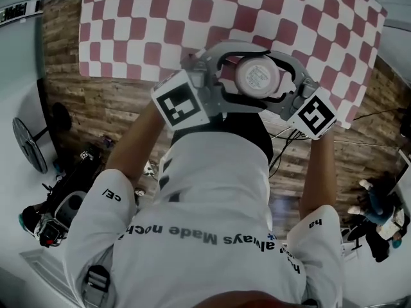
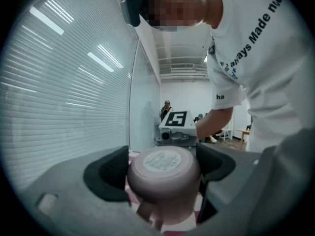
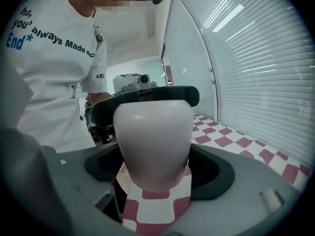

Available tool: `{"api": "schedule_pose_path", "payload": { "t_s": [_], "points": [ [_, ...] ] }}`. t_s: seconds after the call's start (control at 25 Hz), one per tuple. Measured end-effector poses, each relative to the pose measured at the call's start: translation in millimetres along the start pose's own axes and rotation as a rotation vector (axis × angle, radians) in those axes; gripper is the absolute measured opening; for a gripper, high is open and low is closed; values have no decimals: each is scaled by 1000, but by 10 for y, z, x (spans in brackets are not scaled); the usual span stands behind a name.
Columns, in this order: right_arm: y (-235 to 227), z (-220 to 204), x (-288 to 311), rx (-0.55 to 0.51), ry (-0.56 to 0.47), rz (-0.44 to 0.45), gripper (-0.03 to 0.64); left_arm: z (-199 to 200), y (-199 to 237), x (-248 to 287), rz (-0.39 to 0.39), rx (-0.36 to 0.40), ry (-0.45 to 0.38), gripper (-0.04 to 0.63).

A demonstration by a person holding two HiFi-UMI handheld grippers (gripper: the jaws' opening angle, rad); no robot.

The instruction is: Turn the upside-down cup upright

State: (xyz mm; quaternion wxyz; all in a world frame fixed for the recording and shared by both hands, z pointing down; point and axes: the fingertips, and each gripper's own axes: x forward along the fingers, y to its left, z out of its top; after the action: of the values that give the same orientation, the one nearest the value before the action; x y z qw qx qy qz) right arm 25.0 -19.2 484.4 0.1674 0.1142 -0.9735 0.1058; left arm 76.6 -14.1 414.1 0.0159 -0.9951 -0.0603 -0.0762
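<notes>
A pale pink cup (image 1: 257,76) stands upside-down on the red-and-white checked cloth (image 1: 148,24), its labelled base facing up. My left gripper (image 1: 239,76) reaches in from the left and my right gripper (image 1: 277,77) from the right, so their curved jaws ring the cup. In the left gripper view the cup (image 2: 164,173) fills the space between the left gripper's (image 2: 162,178) dark pads, its handle (image 2: 147,215) towards the camera. In the right gripper view the cup (image 3: 153,141) stands between the right gripper's (image 3: 155,168) pads. Both grippers look open, with thin gaps beside the cup.
The cloth's near edge hangs just in front of the person's chest, with wooden floor (image 1: 83,108) beyond it. A standing fan (image 1: 29,143) and dark equipment (image 1: 64,204) sit at the left. Cables (image 1: 286,136) and another person (image 1: 379,213) are at the right.
</notes>
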Motion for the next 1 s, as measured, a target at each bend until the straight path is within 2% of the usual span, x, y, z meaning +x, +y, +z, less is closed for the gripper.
{"api": "schedule_pose_path", "payload": {
  "t_s": [0.52, 1.0],
  "points": [
    [-240, -850, 331, 30, 114, -10, 413, -925, 63, 172, -30, -35, 60, 433],
    [-325, -1355, 476, 11, 189, -22, 411, -1422, 24, 298, -30, -11, 71, 433]
  ]
}}
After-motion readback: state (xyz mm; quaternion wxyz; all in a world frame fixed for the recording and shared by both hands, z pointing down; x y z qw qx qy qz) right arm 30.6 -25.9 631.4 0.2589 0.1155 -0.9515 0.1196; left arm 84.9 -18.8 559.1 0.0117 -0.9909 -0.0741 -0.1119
